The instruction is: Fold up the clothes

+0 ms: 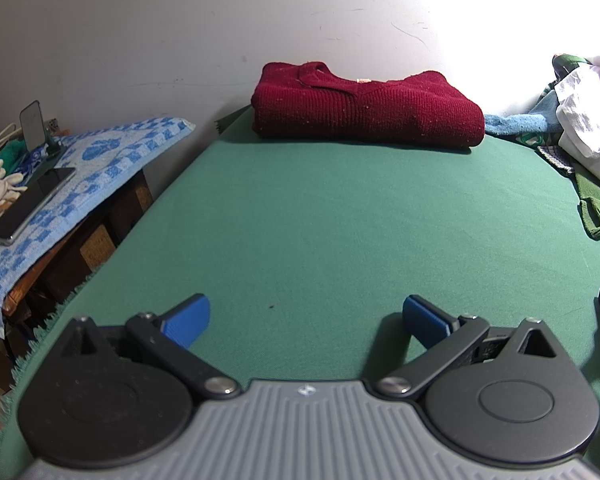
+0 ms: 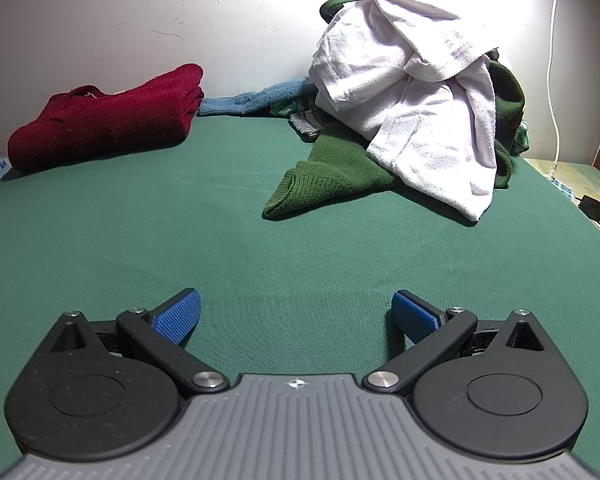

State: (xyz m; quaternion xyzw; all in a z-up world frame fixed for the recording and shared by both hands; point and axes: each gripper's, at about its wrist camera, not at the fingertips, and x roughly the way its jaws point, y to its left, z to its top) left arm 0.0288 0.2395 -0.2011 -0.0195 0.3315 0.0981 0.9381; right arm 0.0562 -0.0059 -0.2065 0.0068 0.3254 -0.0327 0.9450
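On your far left, a side table draped in a blue patterned towel (image 1: 100, 168) is carrying a dark phone (image 1: 32, 204) lying flat and a second phone propped on a stand (image 1: 34, 120), with white gloves (image 1: 0, 184) beside them. You are holding the left gripper (image 1: 306, 316) over the bare green table cover (image 1: 320, 220), its blue pads standing wide apart with nothing between them. Ahead of it, a folded maroon sweater (image 1: 364, 108) is sitting against the wall, well apart from both tools.

Moving right, you are keeping the right gripper (image 2: 296, 312) above the same bare cloth, pads spread fully and gripping nothing. Beyond it, the unfolded heap is waiting: a green knit sweater (image 2: 328, 176) is trailing its ribbed hem toward you, a white garment (image 2: 420, 92) is draped over it, and a light blue item (image 2: 252, 102) is lying along the wall between heap and maroon sweater. At the far right edge, a white cable (image 2: 554, 80) is hanging down the wall and a black charger (image 2: 590, 206) is resting near the table edge.

The likely trouble lies in that overlap. If you are pulling the green hem, the white garment resting on it may be dragged along or tumble off the table. Gripping two layers at once would tangle the pick. Sweeping a garment rightward risks snagging the cable or charger, and spreading one out leftward could disturb the finished sweater.
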